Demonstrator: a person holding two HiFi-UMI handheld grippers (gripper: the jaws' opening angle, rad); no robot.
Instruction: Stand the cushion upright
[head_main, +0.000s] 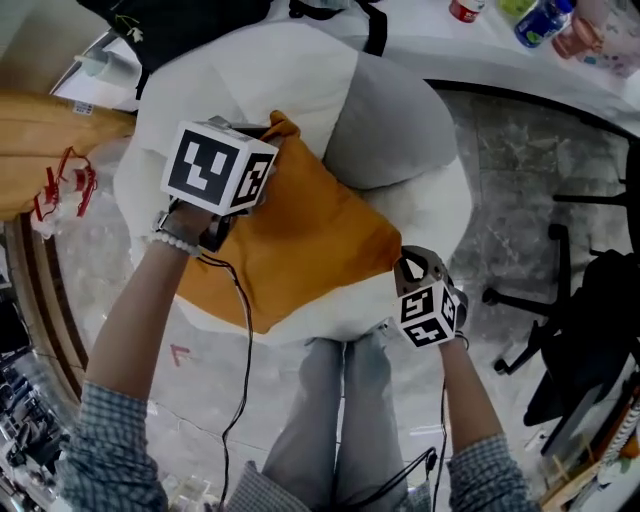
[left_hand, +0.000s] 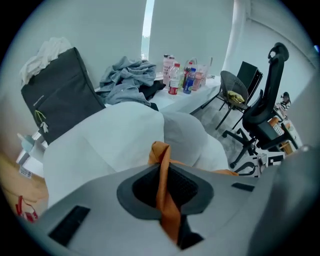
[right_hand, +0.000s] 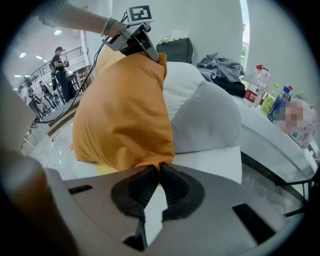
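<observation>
Orange cushion (head_main: 300, 240) is sagging on the white beanbag (head_main: 440, 200), looking soft, light and floppy. The left gripper (left_hand: 162, 185) is pinching its far corner and the right gripper (right_hand: 159, 172) is clamping its near-right corner, probably the best holds.

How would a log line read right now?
left tool: grips cushion corner | right tool: grips cushion corner | cushion: orange, over white beanbag

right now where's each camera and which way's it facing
Head view: on the head, steeply down at the cushion on the white seat; arms, legs show.
Left tool view: on the left tool, toward bottles, chairs; jaws pinch a cushion corner.
Right tool view: on the right tool, facing the cushion; left arm shows.
All share the cushion.
</observation>
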